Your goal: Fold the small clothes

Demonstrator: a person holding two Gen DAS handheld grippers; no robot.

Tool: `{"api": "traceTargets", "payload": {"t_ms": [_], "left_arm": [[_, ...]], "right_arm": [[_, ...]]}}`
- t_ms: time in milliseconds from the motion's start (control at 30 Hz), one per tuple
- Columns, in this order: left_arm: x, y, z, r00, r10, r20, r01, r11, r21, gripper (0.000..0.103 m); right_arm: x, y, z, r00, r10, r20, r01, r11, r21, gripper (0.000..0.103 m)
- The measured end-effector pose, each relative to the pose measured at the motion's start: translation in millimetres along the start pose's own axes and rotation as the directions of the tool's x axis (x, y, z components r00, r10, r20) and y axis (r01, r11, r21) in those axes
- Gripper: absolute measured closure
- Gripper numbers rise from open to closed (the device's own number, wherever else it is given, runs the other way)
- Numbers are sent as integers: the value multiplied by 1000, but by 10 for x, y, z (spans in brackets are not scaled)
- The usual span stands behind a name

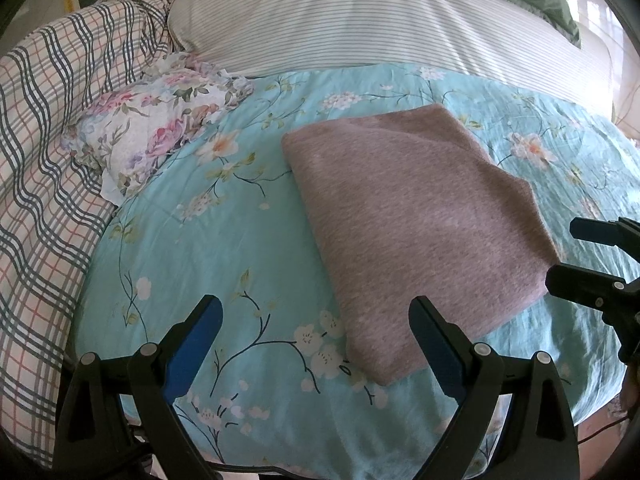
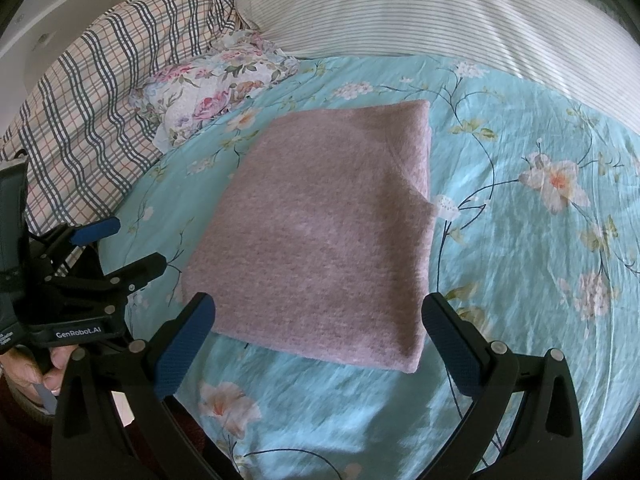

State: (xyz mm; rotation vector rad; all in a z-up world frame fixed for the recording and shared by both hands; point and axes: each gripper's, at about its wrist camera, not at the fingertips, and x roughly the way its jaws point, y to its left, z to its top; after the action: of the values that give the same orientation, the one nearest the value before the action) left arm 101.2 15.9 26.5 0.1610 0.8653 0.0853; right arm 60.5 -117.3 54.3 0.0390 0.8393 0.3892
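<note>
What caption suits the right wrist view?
Open right gripper hovers before a folded mauve garment on the floral bedsheet.

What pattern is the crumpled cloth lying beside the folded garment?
The crumpled cloth is white with pink and purple flowers, clearest in the right wrist view.

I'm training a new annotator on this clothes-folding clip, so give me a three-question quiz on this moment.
1. True or false: the left tool grips the mauve garment.
2. What lies on the sheet's far left, beside the plaid blanket: A) a floral cloth B) a sock C) a book?
3. Fill in: the garment lies folded on the ____ floral sheet.

Key: 1 false, both the left tool and the right tool are open and empty. 2 A. 3 turquoise.
</note>
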Motion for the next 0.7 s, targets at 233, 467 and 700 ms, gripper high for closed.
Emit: {"api": "traceTargets", "payload": {"t_ms": [233,467,700], "left_arm": [[-1,-37,45,1000,-4,2,4,1000,9,8],[17,-40,80,1000,-5,4,5,1000,18,8],[37,-70,135,1000,5,15,-5,999,39,8]], "right_arm": [[-1,-4,14,1000,-2,1,2,1000,0,0],[3,-42,88,1000,-9,2,9,1000,-6,0],[41,-87,193,1000,-16,3,17,1000,-18,0]]}}
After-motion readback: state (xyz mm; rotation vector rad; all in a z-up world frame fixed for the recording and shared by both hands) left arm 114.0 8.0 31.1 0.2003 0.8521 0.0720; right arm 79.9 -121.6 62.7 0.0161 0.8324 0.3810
